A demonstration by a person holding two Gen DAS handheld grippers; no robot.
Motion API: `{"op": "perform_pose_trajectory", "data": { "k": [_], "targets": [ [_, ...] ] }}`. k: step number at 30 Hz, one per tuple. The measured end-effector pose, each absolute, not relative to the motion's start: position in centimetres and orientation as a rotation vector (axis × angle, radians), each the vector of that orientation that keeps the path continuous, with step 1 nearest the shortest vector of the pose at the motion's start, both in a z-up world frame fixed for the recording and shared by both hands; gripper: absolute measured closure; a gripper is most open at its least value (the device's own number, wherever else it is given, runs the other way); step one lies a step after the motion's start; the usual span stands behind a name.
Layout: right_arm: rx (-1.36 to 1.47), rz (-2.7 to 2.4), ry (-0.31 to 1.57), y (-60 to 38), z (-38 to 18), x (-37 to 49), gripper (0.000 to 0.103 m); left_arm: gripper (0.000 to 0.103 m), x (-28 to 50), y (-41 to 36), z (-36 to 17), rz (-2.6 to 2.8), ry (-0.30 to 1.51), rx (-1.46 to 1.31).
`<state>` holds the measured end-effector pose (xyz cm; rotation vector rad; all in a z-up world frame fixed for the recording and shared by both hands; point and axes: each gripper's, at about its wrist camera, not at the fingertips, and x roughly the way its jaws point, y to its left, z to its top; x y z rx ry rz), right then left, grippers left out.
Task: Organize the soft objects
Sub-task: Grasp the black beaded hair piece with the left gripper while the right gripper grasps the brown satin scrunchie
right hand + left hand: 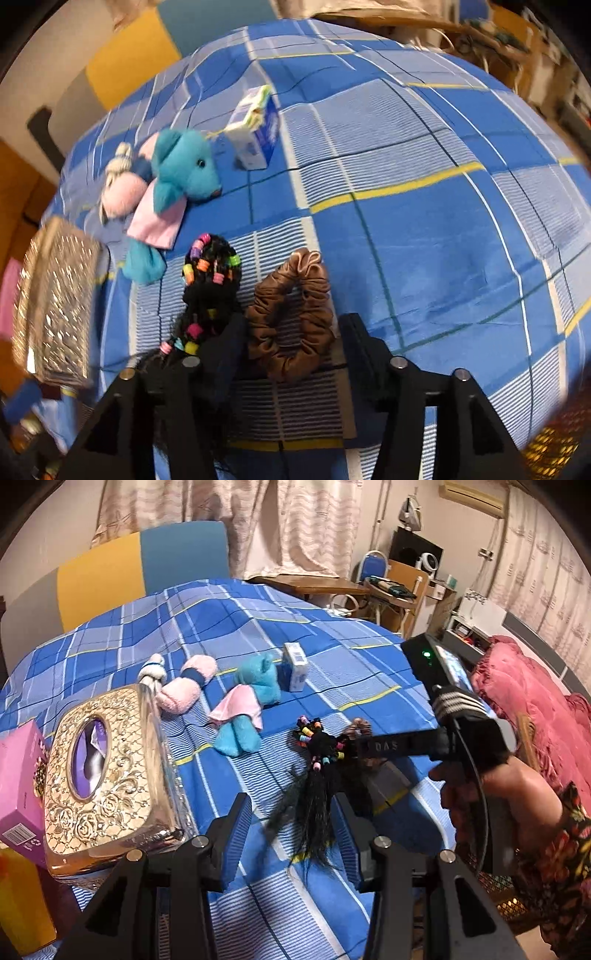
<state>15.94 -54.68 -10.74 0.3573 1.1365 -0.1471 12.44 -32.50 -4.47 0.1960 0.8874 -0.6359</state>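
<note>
A brown satin scrunchie (291, 317) lies on the blue plaid bedsheet (424, 240) between my open right gripper's (293, 328) fingers. A black hairpiece with coloured beads (208, 280) lies just left of it; it also shows in the left wrist view (317, 753), trailing between my open left gripper's (291, 812) fingers. My right gripper (354, 738) reaches in from the right there. A blue plush toy (255, 686) with a pink cloth and a pink plush (184, 688) lie beyond.
A gold ornate tissue box (107, 775) sits at the left, with a pink carton (18, 786) beside it. A small blue-white carton (295, 666) stands behind the plush toys. A pink blanket (528, 694) lies at the right. Furniture stands beyond the bed.
</note>
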Motion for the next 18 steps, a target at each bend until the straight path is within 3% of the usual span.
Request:
{"op": "perform_pose_trajectory", "data": {
  "k": [3, 4, 5, 7, 13, 18],
  "targets": [
    [0.284, -0.156, 1.144, -53.8, -10.9, 16.3, 0.037, 0.058, 13.1, -32.9, -4.9, -0.634, 0.907, 0.195],
    [0.245, -0.157, 1.153, -53.4, -10.9, 16.3, 0.044, 0.058, 13.2, -33.0, -5.0, -0.635, 0.910, 0.196],
    [0.225, -0.167, 1.157, -53.3, -10.9, 16.3, 0.063, 0.058, 13.4, -33.3, -5.1, -0.644, 0.916, 0.195],
    [0.240, -0.189, 1.158, -54.0, -10.8, 16.1, 0.076, 0.058, 13.7, -33.8, -5.3, -0.644, 0.921, 0.195],
    [0.471, -0.273, 1.057, -58.6, -9.1, 13.5, 0.080, 0.058, 15.2, -36.8, -6.1, -0.689, 0.962, 0.215],
    [0.550, -0.294, 1.020, -60.2, -8.7, 12.6, 0.080, 0.050, 17.1, -40.4, -7.6, -0.737, 0.999, 0.258]
  ]
}}
